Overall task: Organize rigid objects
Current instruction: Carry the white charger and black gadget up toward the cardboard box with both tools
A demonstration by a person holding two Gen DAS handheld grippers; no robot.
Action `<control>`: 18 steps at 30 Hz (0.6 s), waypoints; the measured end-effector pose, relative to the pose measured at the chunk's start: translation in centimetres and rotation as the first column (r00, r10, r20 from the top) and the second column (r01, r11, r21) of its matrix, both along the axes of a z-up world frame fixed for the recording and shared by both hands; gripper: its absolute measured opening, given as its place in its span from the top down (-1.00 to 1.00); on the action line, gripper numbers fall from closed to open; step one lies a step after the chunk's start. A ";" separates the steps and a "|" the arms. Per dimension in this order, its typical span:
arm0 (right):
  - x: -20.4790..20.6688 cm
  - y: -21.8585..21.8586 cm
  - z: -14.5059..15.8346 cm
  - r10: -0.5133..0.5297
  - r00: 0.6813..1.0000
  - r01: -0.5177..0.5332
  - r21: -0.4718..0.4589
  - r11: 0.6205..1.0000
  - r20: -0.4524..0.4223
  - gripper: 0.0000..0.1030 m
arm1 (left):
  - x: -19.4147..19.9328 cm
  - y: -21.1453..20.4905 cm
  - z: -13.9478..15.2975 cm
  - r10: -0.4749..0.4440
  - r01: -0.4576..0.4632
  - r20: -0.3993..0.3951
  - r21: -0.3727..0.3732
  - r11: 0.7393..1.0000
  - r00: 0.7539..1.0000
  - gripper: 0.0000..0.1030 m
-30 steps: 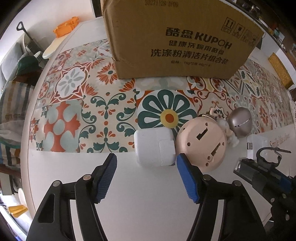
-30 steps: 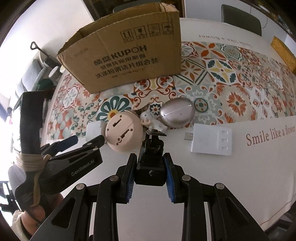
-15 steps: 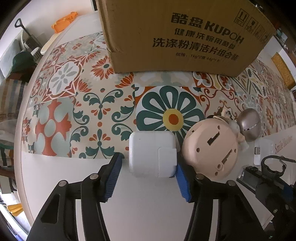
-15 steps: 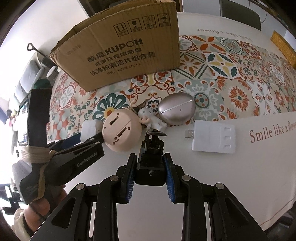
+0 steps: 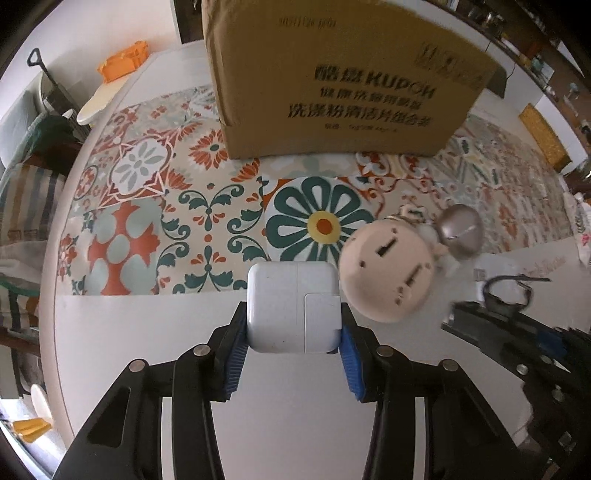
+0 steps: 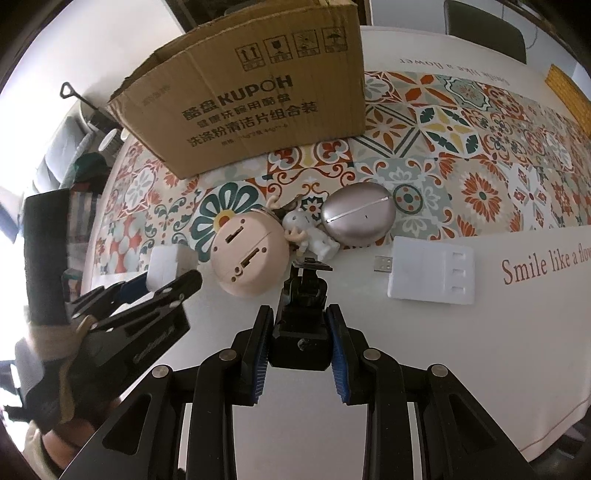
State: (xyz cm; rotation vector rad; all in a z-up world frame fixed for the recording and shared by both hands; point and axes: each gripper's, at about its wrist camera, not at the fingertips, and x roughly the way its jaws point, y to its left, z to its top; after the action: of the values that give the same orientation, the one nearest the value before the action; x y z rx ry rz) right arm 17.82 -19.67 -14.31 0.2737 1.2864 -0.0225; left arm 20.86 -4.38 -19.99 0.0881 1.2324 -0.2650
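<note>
My left gripper (image 5: 291, 350) is shut on a white power adapter (image 5: 293, 306), which also shows in the right wrist view (image 6: 168, 266). My right gripper (image 6: 299, 347) is shut on a black camera mount (image 6: 303, 317); it shows at the right of the left wrist view (image 5: 506, 306). A pink round case (image 6: 249, 258) lies beside the adapter, touching a small white deer figurine (image 6: 310, 236). A silver egg-shaped case (image 6: 356, 214) and a white USB hub (image 6: 430, 275) lie to the right. A KUPOH cardboard box (image 6: 255, 96) stands behind them.
A patterned tile runner (image 6: 461, 147) crosses the white tablecloth (image 6: 461, 350). An orange object (image 5: 122, 66) lies at the far left table end. A chair (image 6: 484, 33) stands beyond the table. The table's round edge is on the left.
My left gripper moved forward around the white adapter and shut on it. The right gripper kept its hold on the black mount and barely moved.
</note>
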 end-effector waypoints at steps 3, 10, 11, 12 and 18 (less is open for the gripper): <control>-0.3 0.2 0.5 0.013 1.000 -0.013 0.003 1.000 0.015 0.43 | -0.7 -0.1 1.5 -0.002 0.003 0.031 -0.010 1.000 1.000 0.13; -0.9 0.7 2.8 0.053 0.996 -0.052 -0.010 0.999 0.074 0.43 | -1.5 0.3 5.1 0.028 -0.023 0.099 -0.047 0.999 0.995 0.13; -1.0 0.7 3.2 0.057 0.995 -0.056 -0.011 0.998 0.085 0.43 | -1.6 0.4 5.6 0.032 -0.027 0.111 -0.050 0.998 0.993 0.13; -1.1 0.7 3.6 0.061 0.993 -0.060 -0.012 0.998 0.096 0.43 | -1.7 0.4 6.1 0.037 -0.030 0.121 -0.054 0.998 0.992 0.13; -1.2 0.9 6.2 0.084 0.982 -0.081 -0.025 0.996 0.170 0.43 | -2.2 0.7 9.2 0.066 -0.052 0.191 -0.079 0.995 0.979 0.13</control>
State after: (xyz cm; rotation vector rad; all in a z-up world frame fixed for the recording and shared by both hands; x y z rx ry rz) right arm 16.59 -18.81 -8.07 0.2023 1.1249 0.0587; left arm 18.66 -3.63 -10.74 0.0125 1.0285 -0.2440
